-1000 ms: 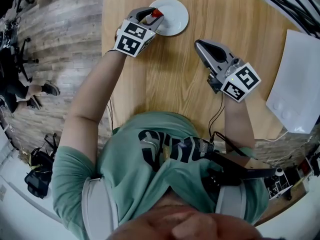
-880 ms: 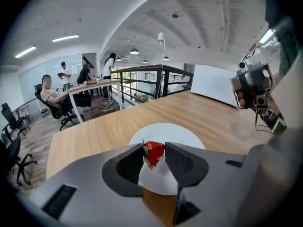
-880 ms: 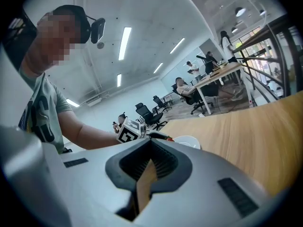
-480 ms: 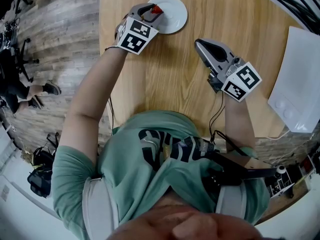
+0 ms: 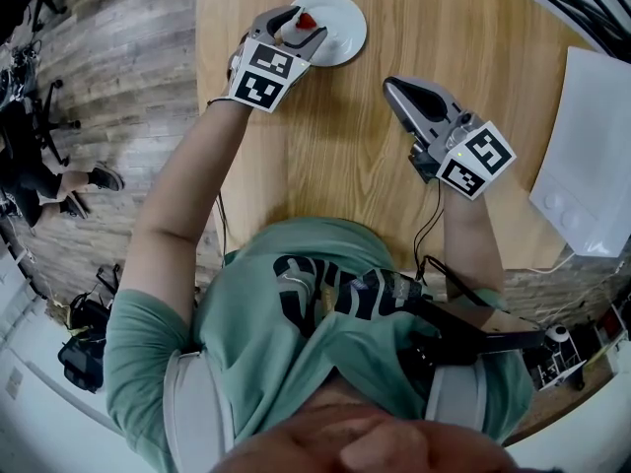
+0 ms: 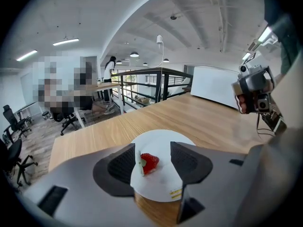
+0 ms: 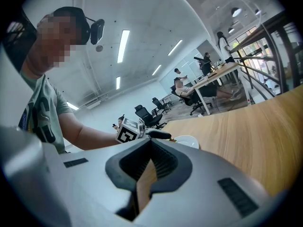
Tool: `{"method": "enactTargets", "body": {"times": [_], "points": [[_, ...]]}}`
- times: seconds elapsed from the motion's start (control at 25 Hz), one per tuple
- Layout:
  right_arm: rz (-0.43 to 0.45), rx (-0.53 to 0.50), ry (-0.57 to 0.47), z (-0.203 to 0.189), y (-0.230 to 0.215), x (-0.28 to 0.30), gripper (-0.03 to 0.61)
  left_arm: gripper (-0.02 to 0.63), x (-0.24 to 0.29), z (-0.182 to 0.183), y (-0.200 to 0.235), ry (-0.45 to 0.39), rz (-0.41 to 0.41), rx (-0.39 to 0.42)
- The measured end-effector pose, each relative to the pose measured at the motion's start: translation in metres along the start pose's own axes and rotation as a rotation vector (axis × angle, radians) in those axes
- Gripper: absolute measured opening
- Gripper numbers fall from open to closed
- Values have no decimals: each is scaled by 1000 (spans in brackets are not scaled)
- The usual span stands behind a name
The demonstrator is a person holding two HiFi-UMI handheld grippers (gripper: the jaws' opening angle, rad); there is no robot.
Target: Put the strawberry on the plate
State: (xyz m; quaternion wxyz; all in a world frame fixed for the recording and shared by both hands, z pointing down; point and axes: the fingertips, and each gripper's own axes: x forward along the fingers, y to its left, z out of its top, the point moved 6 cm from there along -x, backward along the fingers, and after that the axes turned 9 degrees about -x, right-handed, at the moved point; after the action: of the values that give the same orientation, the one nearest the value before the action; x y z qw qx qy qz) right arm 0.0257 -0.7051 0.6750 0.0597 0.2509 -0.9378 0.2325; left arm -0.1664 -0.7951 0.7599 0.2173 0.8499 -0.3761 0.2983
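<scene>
A red strawberry (image 6: 149, 163) with a green leaf lies on the small white plate (image 6: 163, 193), which stands near the far left of the wooden table (image 5: 444, 28). My left gripper (image 6: 154, 161) hangs over the plate, open, its jaws having just been opening. The berry sits between them next to the left pad (image 6: 124, 164), apart from the right pad. From the head view the strawberry (image 5: 307, 19) shows between the left gripper (image 5: 305, 26) jaws on the plate (image 5: 342, 23). My right gripper (image 5: 392, 89) hovers over mid-table, shut and empty (image 7: 150, 145).
A white sheet-like object (image 5: 587, 156) lies at the table's right edge. The table's left edge (image 5: 200, 57) drops to a wood-plank floor with office chairs (image 5: 30, 106). A cable (image 5: 426, 230) trails from the right gripper.
The left gripper shifted a little further over the plate and its jaws opened. The strawberry, held a second ago, now rests on the plate. The right gripper has not moved.
</scene>
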Motion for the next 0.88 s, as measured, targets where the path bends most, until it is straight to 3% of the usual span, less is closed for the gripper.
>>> {"method": "enactTargets", "body": {"times": [0.36, 0.64, 0.8, 0.88], "points": [[-11, -19, -8, 11, 17, -14, 6, 218, -22, 8, -14, -28, -8, -25], [-34, -47, -17, 27, 31, -25, 6, 210, -56, 21, -16, -98, -38, -108], [-45, -59, -17, 36, 48, -31, 6, 28, -92, 20, -17, -158, -26, -175], [-47, -64, -16, 40, 57, -33, 6, 5, -113, 18, -18, -193, -34, -224]]}}
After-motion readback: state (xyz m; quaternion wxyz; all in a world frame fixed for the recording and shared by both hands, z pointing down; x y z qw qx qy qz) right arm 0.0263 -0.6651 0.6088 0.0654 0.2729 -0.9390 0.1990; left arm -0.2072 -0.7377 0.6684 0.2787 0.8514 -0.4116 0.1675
